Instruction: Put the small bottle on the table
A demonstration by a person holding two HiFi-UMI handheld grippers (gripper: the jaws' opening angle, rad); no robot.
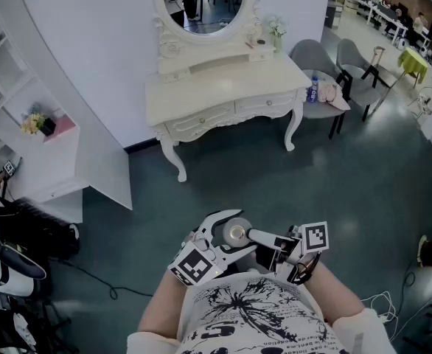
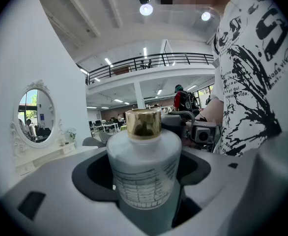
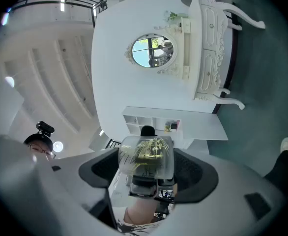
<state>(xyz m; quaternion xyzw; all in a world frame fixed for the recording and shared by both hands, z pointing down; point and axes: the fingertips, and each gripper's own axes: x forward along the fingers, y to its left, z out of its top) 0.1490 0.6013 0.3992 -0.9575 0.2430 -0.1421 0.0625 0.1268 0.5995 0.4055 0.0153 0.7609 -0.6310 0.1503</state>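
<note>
Over the dark floor (image 1: 349, 198), well apart from the white dressing table (image 1: 223, 87), we hold the small bottle (image 2: 144, 181) clamped between the wide-spread jaws of our left gripper (image 2: 143, 163), while our right gripper (image 3: 146, 156) faces it, jaws fully apart around the bottle's end without pinching.

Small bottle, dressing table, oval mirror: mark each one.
small bottle (image 2: 144, 173), left gripper view, frosted body.
dressing table (image 1: 223, 93), head view, bare top.
oval mirror (image 1: 203, 2), head view, glass.

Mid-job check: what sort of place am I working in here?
Probably a bedroom mock-up inside an open office hall: a white carved dressing table with oval mirror, white shelf unit, rows of office desks behind.
</note>
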